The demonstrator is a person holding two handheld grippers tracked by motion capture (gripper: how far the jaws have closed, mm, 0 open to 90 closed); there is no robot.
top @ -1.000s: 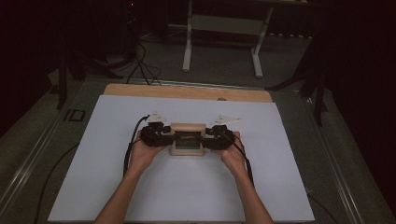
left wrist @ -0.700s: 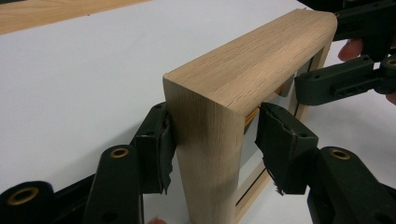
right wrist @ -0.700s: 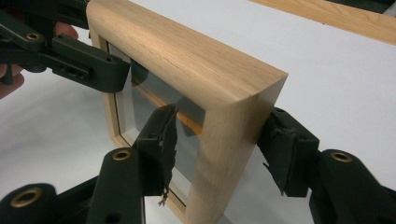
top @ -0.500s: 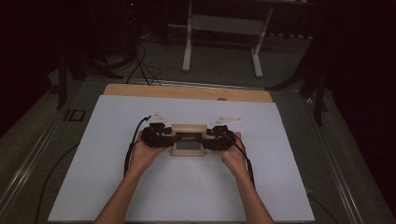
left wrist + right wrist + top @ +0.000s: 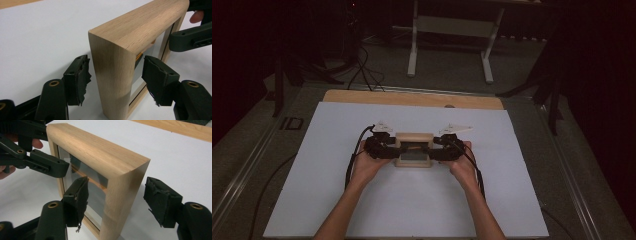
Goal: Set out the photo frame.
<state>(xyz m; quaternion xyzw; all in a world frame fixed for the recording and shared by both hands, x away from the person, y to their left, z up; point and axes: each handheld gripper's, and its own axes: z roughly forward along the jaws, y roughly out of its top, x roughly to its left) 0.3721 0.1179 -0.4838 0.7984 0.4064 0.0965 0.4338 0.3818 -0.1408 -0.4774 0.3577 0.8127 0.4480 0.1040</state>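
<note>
Stood upright mid-sheet on the white table cover [image 5: 337,200]: light oak square picture frame [image 5: 135,32]. Just opened off its side posts, pads clear: left gripper [image 5: 115,80], right gripper [image 5: 116,202]. Placement apparently done; withdrawal left.

The deep rectangular light-oak picture frame [image 5: 130,42] is bare wood with a visible straight grain, a matt finish and smoothly rounded corners. Its inset pane [image 5: 90,187], at the centre of the right gripper view, is glossy and reflective. The left tongs [image 5: 115,77] and right tongs [image 5: 120,202] are matt black moulded plastic with brass-coloured rivets; their pads [image 5: 81,75] are black rubbery foam, rough and torn at the edges. The counter [image 5: 412,210] carries a smooth, matt white sheet; a light wooden strip [image 5: 412,98] shows along its upper edge.
</note>
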